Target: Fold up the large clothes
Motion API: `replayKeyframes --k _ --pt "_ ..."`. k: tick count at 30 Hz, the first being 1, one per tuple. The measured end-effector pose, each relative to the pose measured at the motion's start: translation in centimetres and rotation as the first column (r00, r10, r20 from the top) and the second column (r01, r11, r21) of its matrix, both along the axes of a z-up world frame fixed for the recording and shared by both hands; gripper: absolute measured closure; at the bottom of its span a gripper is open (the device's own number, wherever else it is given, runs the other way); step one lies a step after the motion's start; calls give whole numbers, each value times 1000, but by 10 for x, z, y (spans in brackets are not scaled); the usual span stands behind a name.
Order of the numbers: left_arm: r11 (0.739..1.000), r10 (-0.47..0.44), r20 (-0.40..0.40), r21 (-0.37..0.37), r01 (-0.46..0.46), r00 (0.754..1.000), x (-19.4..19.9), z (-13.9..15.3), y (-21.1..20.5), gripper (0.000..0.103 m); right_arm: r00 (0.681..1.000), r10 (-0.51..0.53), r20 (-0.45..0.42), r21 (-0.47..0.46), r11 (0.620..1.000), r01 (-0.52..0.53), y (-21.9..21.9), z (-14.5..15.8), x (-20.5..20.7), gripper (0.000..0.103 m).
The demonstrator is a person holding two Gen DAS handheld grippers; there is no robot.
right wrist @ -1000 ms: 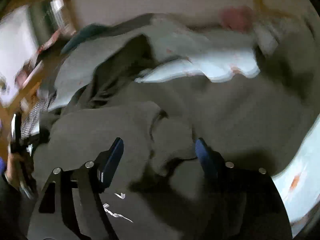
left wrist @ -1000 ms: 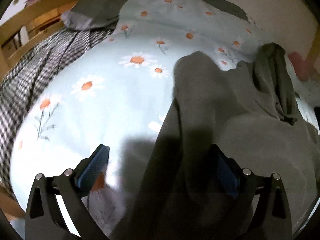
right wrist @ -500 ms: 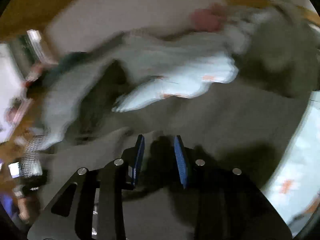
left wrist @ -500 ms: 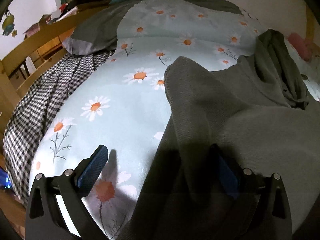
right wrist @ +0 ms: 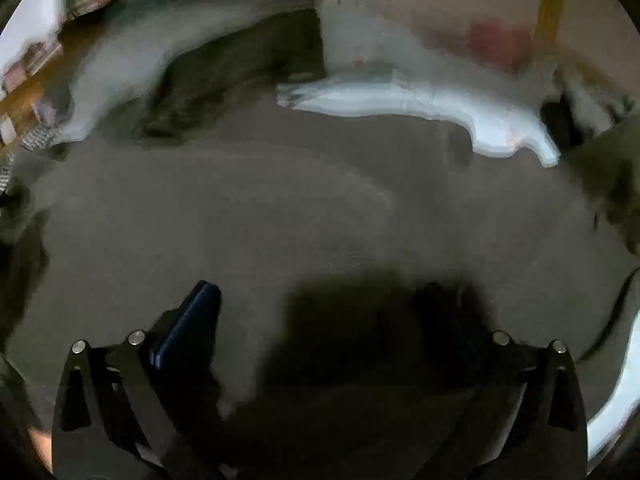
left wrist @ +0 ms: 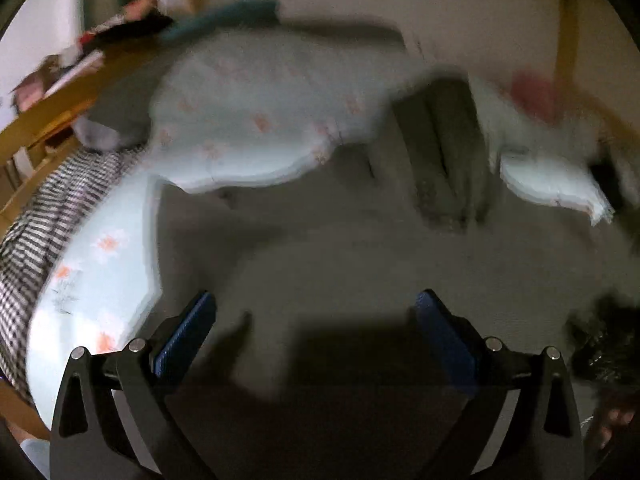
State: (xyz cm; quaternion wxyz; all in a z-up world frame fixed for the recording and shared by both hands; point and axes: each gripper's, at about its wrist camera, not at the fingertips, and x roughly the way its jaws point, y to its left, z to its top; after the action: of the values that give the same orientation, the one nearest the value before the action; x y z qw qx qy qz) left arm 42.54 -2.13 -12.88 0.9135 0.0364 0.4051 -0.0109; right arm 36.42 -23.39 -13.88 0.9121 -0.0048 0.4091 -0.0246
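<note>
Grey garment spread on the bed, both claws open above it

The daisy-print bed cover (left wrist: 248, 120) carries the large grey garment (left wrist: 360, 248), which lies wide over it, with a bunched part (left wrist: 444, 148) at the far side. The left gripper (left wrist: 316, 320) stands wide open with only cloth under it, holding nothing. The right gripper (right wrist: 320, 312) has just been opening its jaws and now also grips nothing (its right pad is lost in shadow). I think the next fold needs a firm hold on an edge, not on the flat middle. No container is visible in these blurred views.
</note>
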Motion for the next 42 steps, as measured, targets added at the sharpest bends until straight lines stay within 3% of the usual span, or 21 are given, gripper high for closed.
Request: replayKeyframes --k 1,4,7,9,13,15,19,24,26,29,31,34,36,37,38,40,42 --pt "1000 3 -44 21 -2 999 7 -20 -7 5 1000 9 2 -8 1000 -9 0 1 -1 2" --pt "999 33 17 7 -33 999 2 -28 -5 5 999 24 -30 24 999 -24 -5 6 4 2" --pt "999 41 -25 21 -40 999 8 -24 -7 5 999 43 32 77 996 -45 -13 12 -3 3" --pt "999 45 -27 -22 -45 999 7 -13 -8 5 995 25 100 109 993 -36 -19 24 -12 3" --pt "990 -60 75 -120 69 995 -7 12 -51 5 959 -95 267 144 988 58 -69 73 -34 3" --pt "978 -150 96 -133 162 984 -10 21 -90 5 946 -143 291 138 985 106 -95 85 -42 3" --pt "922 -364 114 -96 375 924 -16 30 -194 5 910 -241 336 79 971 228 -155 88 -59 3" --pt "818 -563 100 -77 570 820 -31 26 -320 5 861 -359 360 94 932 349 -219 74 -83 3" --pt "783 -613 89 -66 619 785 -37 21 -358 5 831 -428 356 150 903 402 -252 66 -90 3" --pt "743 -663 82 -52 668 744 -44 12 -401 5 781 -527 336 305 845 439 -296 53 -96 3" --pt "730 -680 51 -40 682 731 -48 -1 -424 5 783 -550 292 420 809 412 -317 38 -88 3" --pt "743 -669 -64 -37 668 741 -40 -31 -441 5 812 -518 270 560 770 306 -334 25 -69 3" --pt "749 -662 -68 -93 656 747 -32 -33 -435 5 832 -479 278 570 780 258 -330 24 -58 10" --pt "744 -669 -91 -98 662 738 -29 -31 -434 5 849 -447 283 551 800 238 -322 27 -49 33" --pt "744 -668 -104 -91 662 737 -27 -27 -433 5 855 -431 287 512 824 244 -315 30 -45 47" --pt "752 -659 -84 -85 654 747 -23 -9 -425 6 861 -392 324 431 871 235 -299 37 -41 59" --pt "755 -651 12 -94 649 759 -20 28 -414 6 863 -373 341 408 886 222 -288 42 -37 63"
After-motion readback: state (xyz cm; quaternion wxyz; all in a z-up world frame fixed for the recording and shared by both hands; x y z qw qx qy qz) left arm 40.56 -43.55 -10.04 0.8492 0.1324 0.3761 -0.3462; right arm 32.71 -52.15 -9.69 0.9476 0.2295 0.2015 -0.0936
